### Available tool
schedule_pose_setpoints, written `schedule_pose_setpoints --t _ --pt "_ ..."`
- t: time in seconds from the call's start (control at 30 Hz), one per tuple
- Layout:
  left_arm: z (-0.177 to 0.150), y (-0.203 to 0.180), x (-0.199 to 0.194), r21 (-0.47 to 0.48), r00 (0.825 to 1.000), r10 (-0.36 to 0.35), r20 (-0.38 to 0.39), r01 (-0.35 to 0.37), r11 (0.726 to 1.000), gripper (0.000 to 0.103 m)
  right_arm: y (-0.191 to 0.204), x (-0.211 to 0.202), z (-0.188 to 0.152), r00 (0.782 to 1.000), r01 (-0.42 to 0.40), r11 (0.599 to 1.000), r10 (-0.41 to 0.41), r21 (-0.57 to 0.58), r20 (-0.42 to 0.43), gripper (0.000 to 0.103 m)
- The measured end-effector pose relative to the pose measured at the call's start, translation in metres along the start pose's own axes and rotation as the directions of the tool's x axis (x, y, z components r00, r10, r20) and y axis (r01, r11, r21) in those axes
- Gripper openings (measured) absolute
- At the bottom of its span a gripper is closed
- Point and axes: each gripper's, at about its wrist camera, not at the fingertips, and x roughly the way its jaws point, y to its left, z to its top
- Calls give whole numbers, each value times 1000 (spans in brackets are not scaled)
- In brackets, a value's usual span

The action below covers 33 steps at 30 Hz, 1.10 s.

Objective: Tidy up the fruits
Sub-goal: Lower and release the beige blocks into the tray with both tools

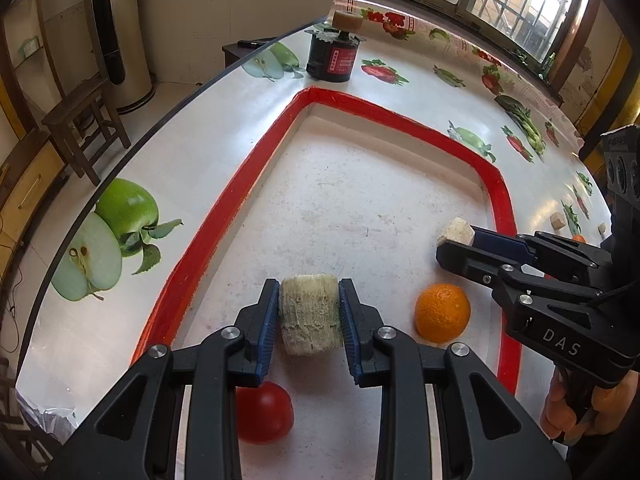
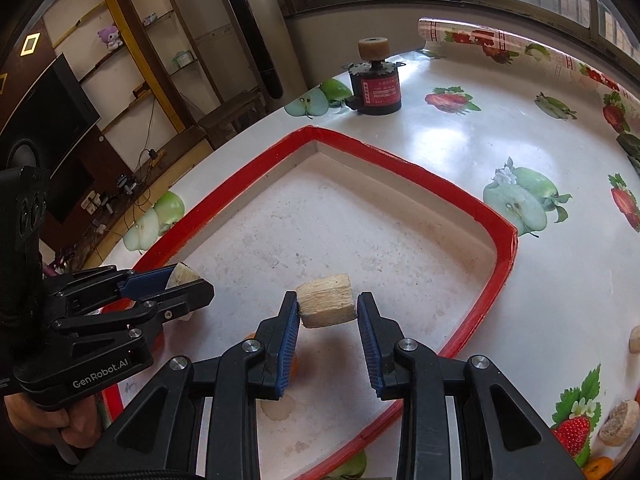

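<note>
both grippers hold pale fibrous chunks over a red-rimmed tray.

the left gripper (image 1: 308, 314) pinches a pale chunk (image 1: 310, 314), its blue pads pressed to both sides, above the tray (image 1: 502, 200) floor. an orange (image 1: 442, 313) lies in the tray just right of it, and a red tomato (image 1: 264, 412) lies partly hidden under the left finger. the right gripper (image 2: 328, 312) has a smaller chunk (image 2: 327, 301) between its fingers: the left pad touches it, while a thin gap shows at the right pad. a black motor (image 2: 378, 90) stands on the fruit-print tablecloth (image 2: 460, 140) beyond the tray.
</note>
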Motion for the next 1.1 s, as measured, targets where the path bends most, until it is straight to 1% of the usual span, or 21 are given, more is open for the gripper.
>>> schedule_pose_setpoints --t 0.13,0.2,0.27,0.3,0.33,0.43,0.47,0.83,1.1 --pt "-1 0 -2 -13 1000 3 7 -3 1000 27 -2 4 -2 1000 2 1000 -2 2 -13 34" --pt "-1 2 -3 -25 1000 10 5 -10 1000 29 -2 1 -2 1000 2 1000 -2 4 -10 40" --pt "-1 2 -7 -29 1000 27 15 -27 999 33 -1 -4 -2 1000 4 1000 -4 3 3 54" --pt "-2 2 -9 -29 999 33 21 -33 999 33 0 -7 -2 1000 8 1000 -8 0 12 56" --pt "-2 2 -12 -32 999 38 26 -37 999 34 0 -11 -2 1000 11 1000 -11 -3 19 57" --pt "-3 3 -20 -47 998 36 43 -34 998 45 -1 -23 -3 999 9 1000 -9 1 40 57" --pt "-4 2 -23 -48 998 38 50 -36 998 46 -2 -27 -4 999 9 1000 -10 4 47 57" --pt "-9 -19 -47 -19 996 31 85 -29 999 46 -12 -75 -23 994 12 999 -16 33 107 57" --pt "-17 -44 -55 21 996 7 90 -9 1000 46 -31 -103 -46 991 31 996 -40 78 127 57"
